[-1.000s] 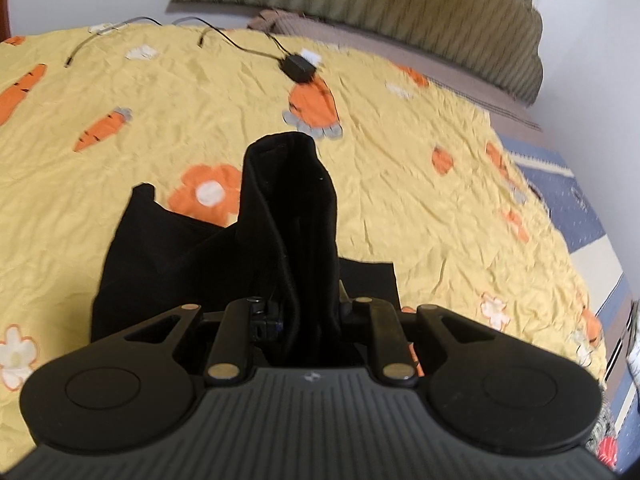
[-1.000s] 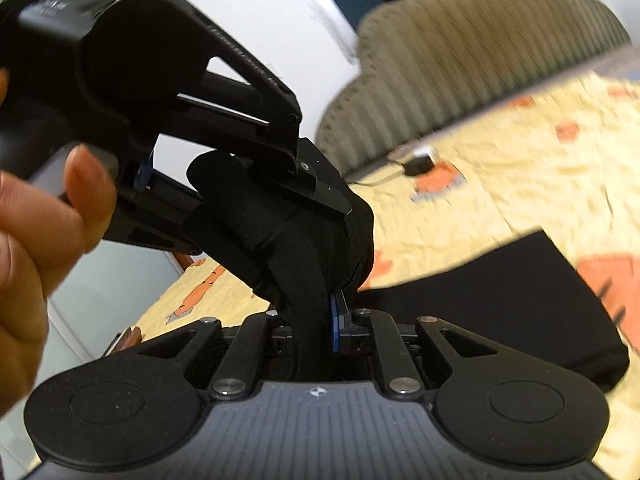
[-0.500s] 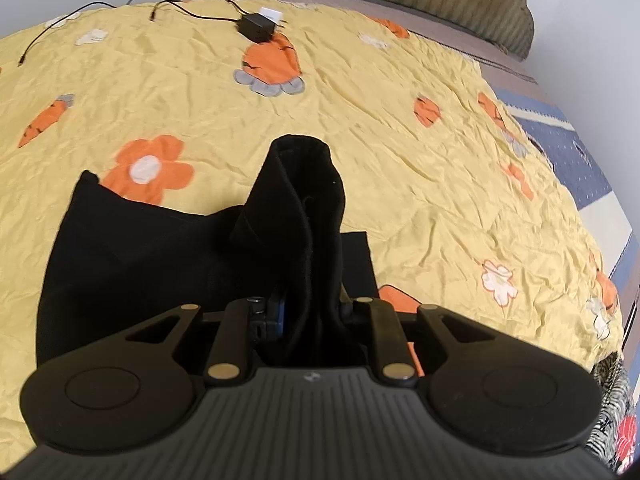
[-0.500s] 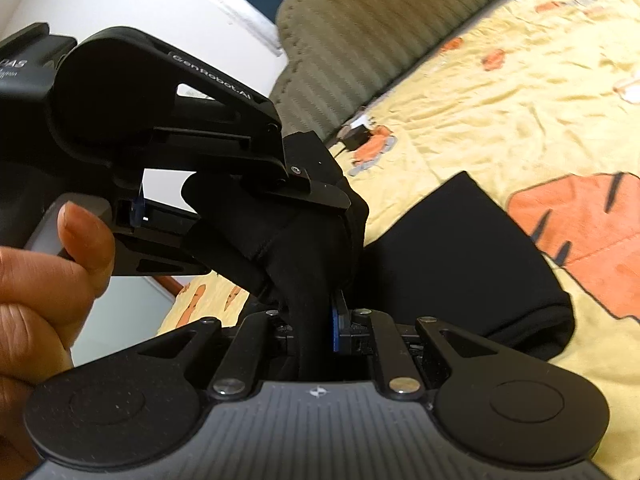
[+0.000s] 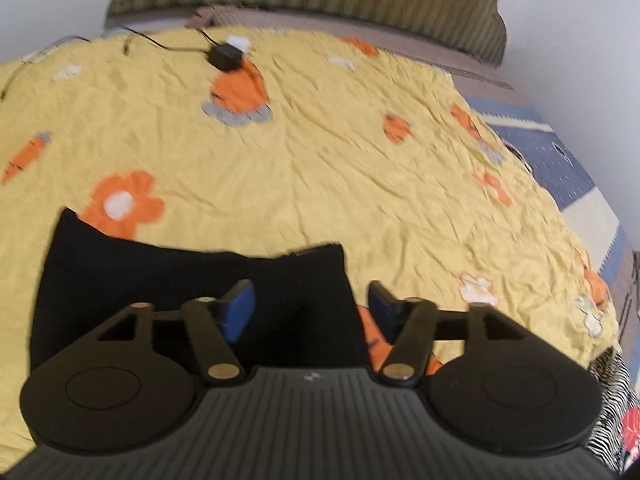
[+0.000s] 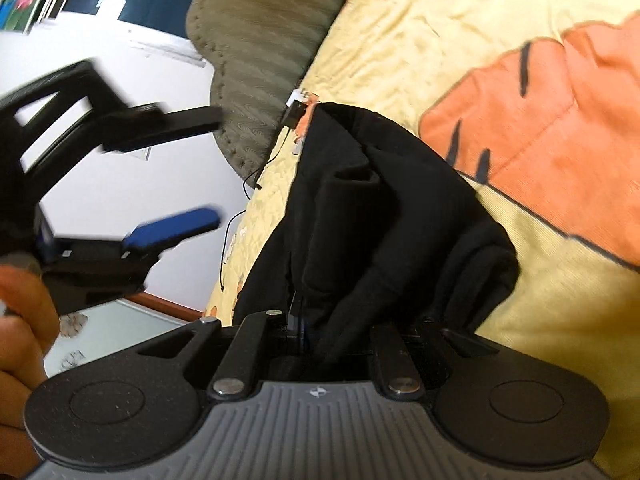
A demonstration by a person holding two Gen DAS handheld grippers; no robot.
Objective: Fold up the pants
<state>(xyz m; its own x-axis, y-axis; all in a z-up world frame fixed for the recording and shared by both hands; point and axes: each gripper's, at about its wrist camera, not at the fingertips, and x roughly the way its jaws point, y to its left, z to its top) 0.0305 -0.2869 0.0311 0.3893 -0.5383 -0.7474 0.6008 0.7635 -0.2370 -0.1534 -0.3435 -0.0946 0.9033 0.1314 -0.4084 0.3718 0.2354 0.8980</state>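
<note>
Two grippers: ahead of both, soft, limp black pants lie folded on the bedspread. Your left gripper, jaws just opened, holds nothing; your right gripper pinches, apparently, a bunched edge. Grip hems.

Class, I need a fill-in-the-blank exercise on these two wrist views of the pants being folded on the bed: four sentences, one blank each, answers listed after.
1. The pants are ____ in colour.
2. The left gripper has its jaws ____, with nothing clamped.
3. The right gripper is shut on the ____.
4. The yellow bedspread is printed with orange flowers and ____.

Missing words: black; open; pants; carrots
</note>
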